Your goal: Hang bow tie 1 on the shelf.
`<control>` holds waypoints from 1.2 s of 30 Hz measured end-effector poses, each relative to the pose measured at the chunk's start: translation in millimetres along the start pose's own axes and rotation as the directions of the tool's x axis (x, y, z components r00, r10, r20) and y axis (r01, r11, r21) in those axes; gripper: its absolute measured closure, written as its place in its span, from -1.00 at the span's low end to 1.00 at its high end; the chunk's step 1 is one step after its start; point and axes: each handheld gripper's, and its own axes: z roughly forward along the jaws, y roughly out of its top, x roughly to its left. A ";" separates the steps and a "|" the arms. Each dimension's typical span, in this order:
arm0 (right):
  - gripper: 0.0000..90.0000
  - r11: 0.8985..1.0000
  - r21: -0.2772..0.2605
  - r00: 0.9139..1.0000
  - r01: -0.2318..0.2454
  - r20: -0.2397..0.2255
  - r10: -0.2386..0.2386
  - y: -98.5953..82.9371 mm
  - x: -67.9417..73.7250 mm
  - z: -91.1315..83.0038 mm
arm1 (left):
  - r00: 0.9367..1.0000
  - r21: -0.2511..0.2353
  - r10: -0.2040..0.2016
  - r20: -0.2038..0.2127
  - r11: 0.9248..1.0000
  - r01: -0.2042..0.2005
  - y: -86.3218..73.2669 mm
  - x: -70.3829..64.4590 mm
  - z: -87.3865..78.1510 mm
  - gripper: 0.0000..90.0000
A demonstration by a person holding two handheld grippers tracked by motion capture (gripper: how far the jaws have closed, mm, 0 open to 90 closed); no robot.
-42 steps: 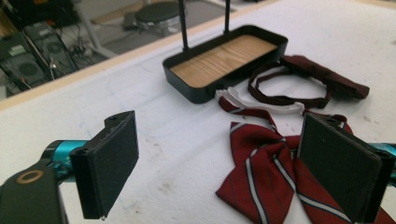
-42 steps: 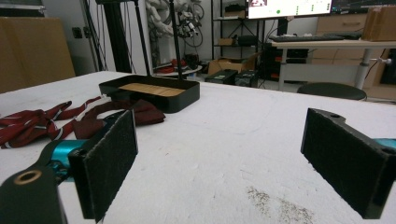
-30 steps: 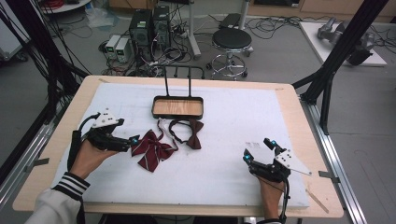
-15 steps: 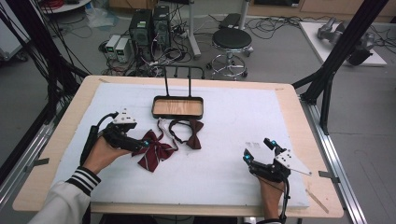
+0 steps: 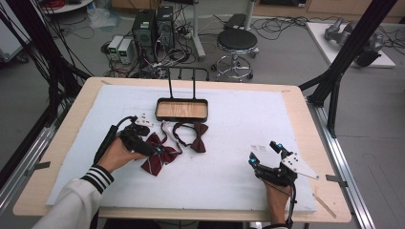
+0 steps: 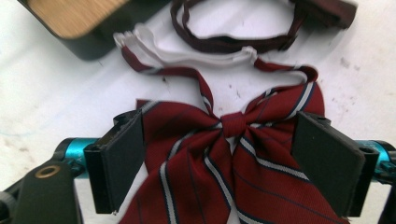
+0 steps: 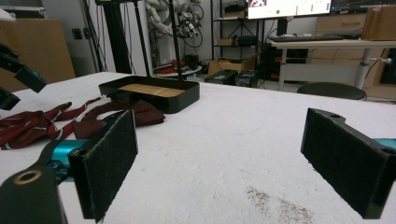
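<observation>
Now the left hand-held gripper (image 5: 154,149) has slid toward three o'clock onto the striped bow tie (image 6: 233,158), jaws wide open astride it, poised to pinch.

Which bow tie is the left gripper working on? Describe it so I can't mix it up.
Start at the black tray with the wooden floor, mid-table. Two bow ties lie just in front of it. Yours is the striped bow tie, between the open jaws of the left gripper; its neighbour, the plain bow tie, has no stripes.
</observation>
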 end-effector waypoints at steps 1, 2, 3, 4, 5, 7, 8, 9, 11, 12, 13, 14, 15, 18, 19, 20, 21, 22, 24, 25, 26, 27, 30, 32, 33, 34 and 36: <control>-0.77 1.000 -0.001 1.000 0.002 0.001 -0.002 0.0 -0.1 0.1 | 1.000 0.014 0.001 -0.001 1.000 -0.001 0.5 -0.4 2.0 -0.58; -0.77 1.000 -0.001 1.000 0.002 0.001 -0.002 0.0 -0.1 0.1 | 1.000 0.025 0.000 -0.001 1.000 0.000 1.0 -0.8 3.9 -0.58; -0.77 1.000 0.000 1.000 0.001 0.001 -0.001 0.0 -0.1 0.0 | 1.000 0.036 0.001 -0.001 0.999 -0.001 1.6 -1.1 5.7 -0.55; -0.77 1.000 0.000 1.000 0.001 0.001 -0.001 0.0 -0.1 0.0 | 1.000 0.048 0.002 0.002 0.999 -0.002 2.5 -1.5 7.3 -0.55; -0.77 1.000 -0.001 1.000 0.001 0.001 -0.001 0.0 -0.3 0.1 | 1.000 0.060 0.007 0.001 0.998 -0.007 3.6 -1.9 8.9 -0.54; -0.77 1.000 -0.002 1.000 0.001 0.001 -0.001 0.0 -0.6 0.2 | 1.000 0.076 0.008 -0.001 0.997 -0.008 6.1 -3.0 11.8 -0.53; -0.77 1.000 -0.003 1.000 -0.001 0.002 0.001 0.0 -0.7 0.1 | 1.000 0.090 0.011 0.002 0.996 -0.011 7.6 -3.4 12.7 -0.53; -0.77 1.000 -0.003 1.000 -0.003 0.001 0.003 0.0 -0.8 0.0 | 1.000 0.095 0.017 -0.001 0.995 -0.017 9.0 -4.0 13.9 -0.52; -0.77 1.000 -0.003 1.000 -0.006 0.001 0.006 0.0 -0.8 0.0 | 1.000 0.110 0.014 0.000 0.994 -0.014 12.0 -4.7 15.7 -0.51; -0.77 1.000 -0.003 1.000 -0.005 0.000 0.005 0.0 -0.9 0.0 | 1.000 0.115 0.012 0.005 0.993 -0.012 13.0 -4.9 17.1 -0.51; -0.77 1.000 -0.003 1.000 -0.004 0.001 0.004 0.0 -0.8 0.0 | 1.000 0.127 0.012 0.012 0.992 -0.013 13.7 -4.6 18.2 -0.50; -0.77 1.000 -0.003 1.000 -0.002 0.002 0.002 -0.1 -0.9 0.1 | 1.000 0.138 0.008 0.020 0.990 -0.011 14.0 -4.5 20.3 -0.49; -0.77 1.000 -0.003 1.000 -0.001 0.001 0.001 0.0 -0.7 0.1 | 1.000 0.145 0.008 0.022 0.989 -0.011 14.1 -4.6 21.1 -0.44; -0.77 1.000 -0.004 1.000 0.000 0.002 0.000 0.0 -0.8 0.1 | 0.999 0.184 0.026 0.027 0.982 -0.030 15.4 -4.6 24.8 -0.38; -0.77 1.000 -0.003 1.000 -0.001 0.001 0.001 0.0 -0.8 0.1 | 0.999 0.189 0.024 0.030 0.982 -0.030 16.1 -4.7 25.4 -0.35; -0.77 1.000 -0.003 1.000 -0.003 0.002 0.003 0.0 -0.8 0.1 | 0.999 0.195 0.021 0.035 0.980 -0.027 17.0 -4.6 25.5 -0.32; -0.77 1.000 -0.004 1.000 -0.004 0.001 0.004 0.0 -0.8 0.1 | 0.999 0.198 0.021 0.042 0.980 -0.029 17.9 -4.4 26.1 -0.25; -0.77 1.000 -0.004 1.000 -0.004 0.001 0.004 0.0 -0.8 0.1 | 0.999 0.204 0.019 0.046 0.978 -0.028 18.7 -4.5 26.5 -0.25; -0.77 1.000 -0.004 1.000 -0.004 0.002 0.004 0.0 -0.8 0.1 | 0.998 0.209 0.019 0.053 0.977 -0.030 19.5 -4.8 28.2 -0.18; -0.77 1.000 -0.004 1.000 -0.004 0.002 0.004 0.0 -0.8 0.1 | 0.998 0.215 0.021 0.054 0.976 -0.032 19.7 -4.8 29.1 -0.14; -0.77 1.000 -0.004 1.000 -0.004 0.002 0.004 0.0 -0.8 0.1 | 0.998 0.223 0.025 0.058 0.974 -0.037 20.0 -4.4 29.8 -0.14; -0.77 1.000 -0.002 1.000 -0.009 0.002 0.009 0.0 -0.6 -0.1 | 0.998 0.228 0.027 0.058 0.973 -0.039 20.2 -4.2 30.2 -0.11; -0.77 1.000 -0.002 1.000 -0.009 0.002 0.009 0.0 -0.7 -0.1 | 0.998 0.238 0.022 0.057 0.971 -0.035 21.2 -3.7 30.6 -0.09; -0.77 1.000 -0.002 1.000 -0.009 0.003 0.009 0.0 -0.6 -0.1 | 0.998 0.244 0.016 0.056 0.969 -0.030 21.6 -2.9 31.1 -0.03; -0.77 1.000 -0.004 1.000 -0.007 0.002 0.007 0.0 -0.7 0.0 | 0.998 0.245 0.013 0.057 0.969 -0.026 21.5 -2.6 31.6 0.01; -0.77 1.000 -0.004 1.000 -0.007 0.002 0.007 0.0 -0.7 0.0 | 0.998 0.248 0.012 0.061 0.968 -0.027 21.3 -2.5 32.1 0.01; -0.77 1.000 -0.003 1.000 -0.003 0.003 0.003 0.0 -0.8 0.1 | 0.998 0.254 0.005 0.060 0.967 -0.020 21.4 -2.3 33.1 0.04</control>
